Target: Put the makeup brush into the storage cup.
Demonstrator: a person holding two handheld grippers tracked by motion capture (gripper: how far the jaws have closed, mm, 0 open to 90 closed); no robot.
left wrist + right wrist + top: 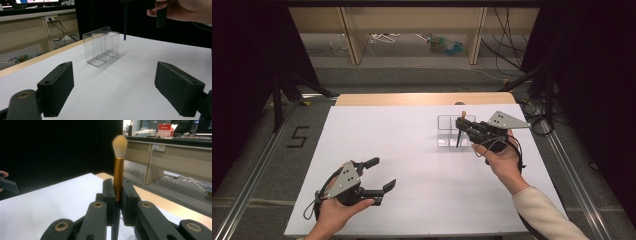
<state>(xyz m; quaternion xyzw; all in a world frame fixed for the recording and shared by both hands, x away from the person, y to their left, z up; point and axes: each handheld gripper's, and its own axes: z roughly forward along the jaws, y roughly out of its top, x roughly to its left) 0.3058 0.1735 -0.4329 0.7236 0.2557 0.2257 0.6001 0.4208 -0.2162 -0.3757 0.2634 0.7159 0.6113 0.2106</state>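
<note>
Gold-ferruled makeup brush (118, 171), soft pale bristles up, in right tool (118, 195); left tool (381, 175) wide; clear rectangular organizer (101, 46) nearby.

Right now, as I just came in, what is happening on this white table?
A person holds a two-jaw gripper in each hand. The right gripper is shut on a makeup brush with a gold ferrule, pale bristles and a dark handle, held upright, bristles up, above a clear plastic organizer box with compartments. The brush is not yet inside it. The left gripper is open, holds nothing and sits near the front of the white table.
</note>
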